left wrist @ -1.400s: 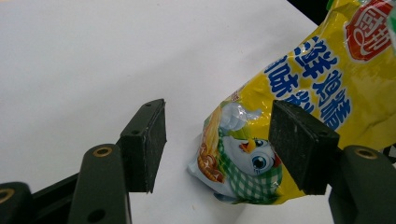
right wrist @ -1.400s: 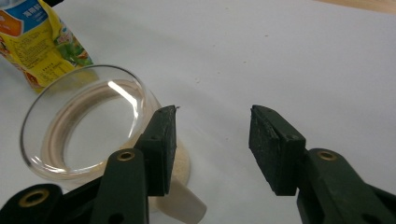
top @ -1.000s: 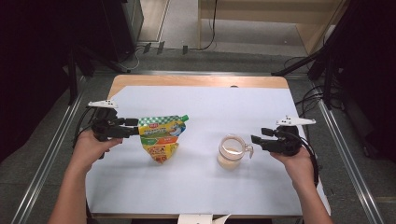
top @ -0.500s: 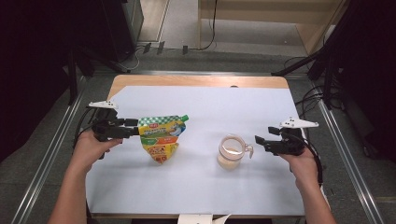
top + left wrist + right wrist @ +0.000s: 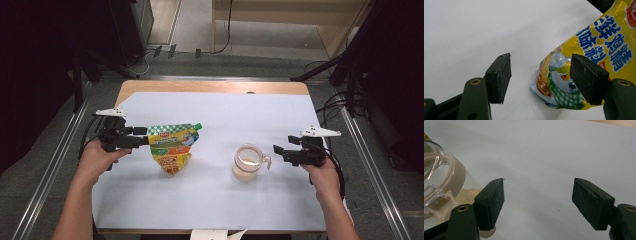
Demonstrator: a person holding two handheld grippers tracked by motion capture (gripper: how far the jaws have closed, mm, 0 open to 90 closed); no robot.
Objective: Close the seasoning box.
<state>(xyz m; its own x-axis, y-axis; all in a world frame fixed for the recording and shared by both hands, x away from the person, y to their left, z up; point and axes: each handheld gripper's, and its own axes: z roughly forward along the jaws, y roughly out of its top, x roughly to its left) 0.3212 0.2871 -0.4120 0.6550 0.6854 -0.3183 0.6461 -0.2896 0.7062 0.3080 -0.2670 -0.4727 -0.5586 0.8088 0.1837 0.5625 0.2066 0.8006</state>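
A yellow and green spouted pouch (image 5: 175,148) lies flat on the white table cover (image 5: 225,112), left of centre. My left gripper (image 5: 145,137) is level at the pouch's left edge and open. In the left gripper view the pouch (image 5: 609,37) has one corner in the gap of the left gripper (image 5: 540,75), close to the right-hand pad, with neither pad pressing on it. A clear glass mug (image 5: 246,162) with beige contents stands right of centre, handle toward my right gripper (image 5: 276,151). Its jaws have just been opening, and nothing is between them. The mug (image 5: 446,177) is beside the right gripper (image 5: 537,200).
The table's wooden far edge (image 5: 210,86) shows beyond the cover. Metal rails (image 5: 367,150) run along both sides of the table, with cables on the floor behind. Small crumbs dot the cover near the mug.
My right gripper has drawn back slightly to the right, away from the mug's handle, with its jaws wider apart. The left gripper, the pouch and the mug have stayed put.
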